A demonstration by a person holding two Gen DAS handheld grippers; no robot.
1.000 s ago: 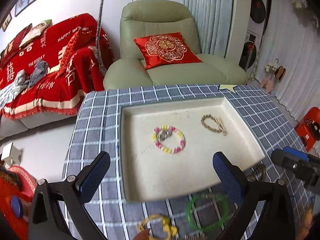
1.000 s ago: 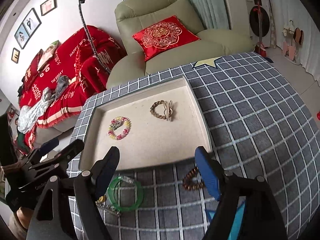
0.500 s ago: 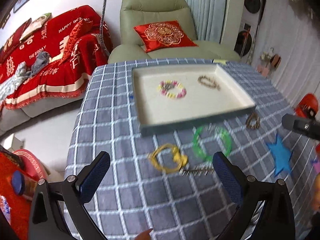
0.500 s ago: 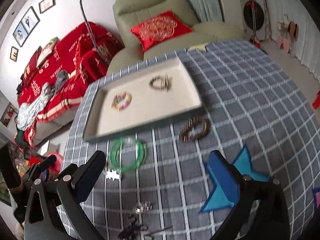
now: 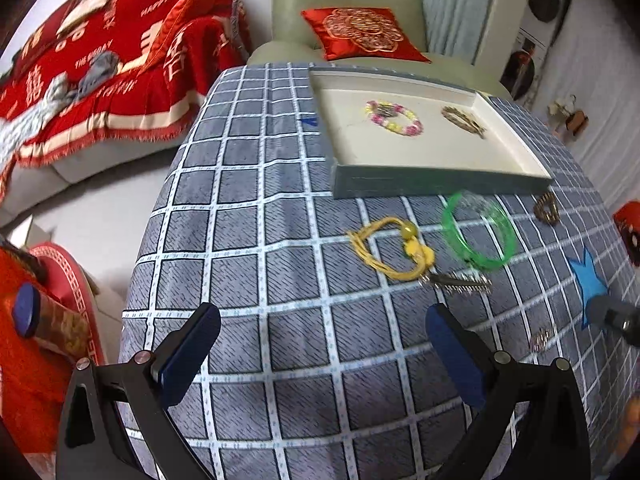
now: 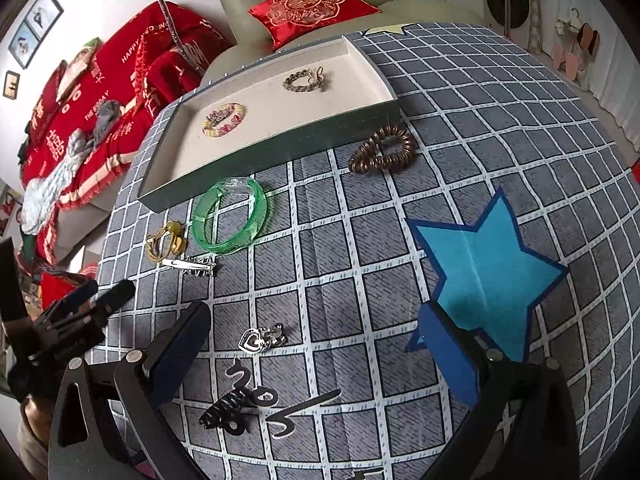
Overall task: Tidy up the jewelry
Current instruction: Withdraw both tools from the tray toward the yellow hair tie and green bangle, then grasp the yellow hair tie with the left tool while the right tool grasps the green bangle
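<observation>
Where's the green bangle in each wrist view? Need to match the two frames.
Left wrist: green bangle right of centre, flat on the checked cloth just below the tray's near wall, right of the yellow cord bracelet.
Right wrist: green bangle left of centre, by the tray's near-left corner, up and right of the yellow cord bracelet.
Shared landmark: the tray, holding two bracelets.

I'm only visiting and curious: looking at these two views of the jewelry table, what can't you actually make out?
- Left view: the green bangle is smeared by motion blur, so its detail is lost.
- Left view: the small silver piece near the right side is too small to identify.
- Right view: the black clip is partly hidden behind the right claw's finger.
- Right view: the left claw is cut off by the edge.
</observation>
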